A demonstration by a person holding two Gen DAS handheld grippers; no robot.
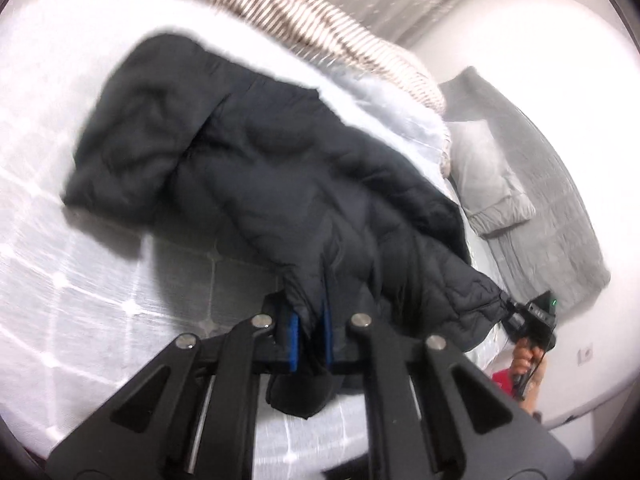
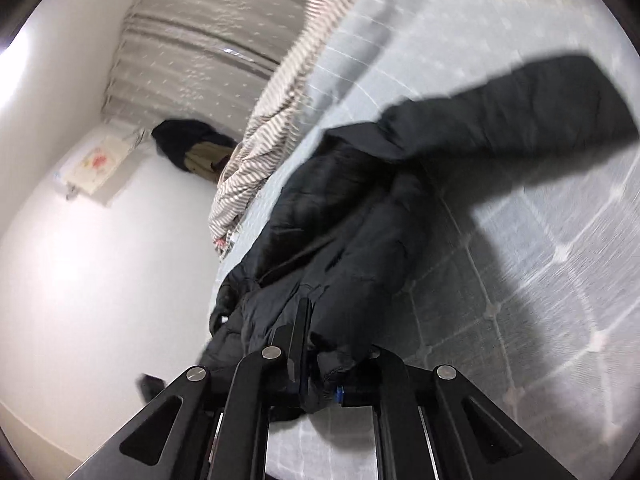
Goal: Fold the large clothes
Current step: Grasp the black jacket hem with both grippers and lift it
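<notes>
1. Fingers (image 1: 310,332) of left gripper clenched on hem of black puffer jacket (image 1: 256,168).
2. Right gripper (image 2: 320,364) likewise clamped on hem.
3. Jacket stretched lengthwise ahead over bed (image 1: 72,264), sleeve (image 2: 520,112) outflung.

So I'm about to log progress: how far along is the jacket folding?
Early. Done: both tongs have gripped the black jacket by its near edge, the left tongs and the right tongs each shut on fabric. In hand: that edge is held up off the white bed. Left: no fold shows yet; one sleeve still sticks out, and the body lies rumpled.
</notes>
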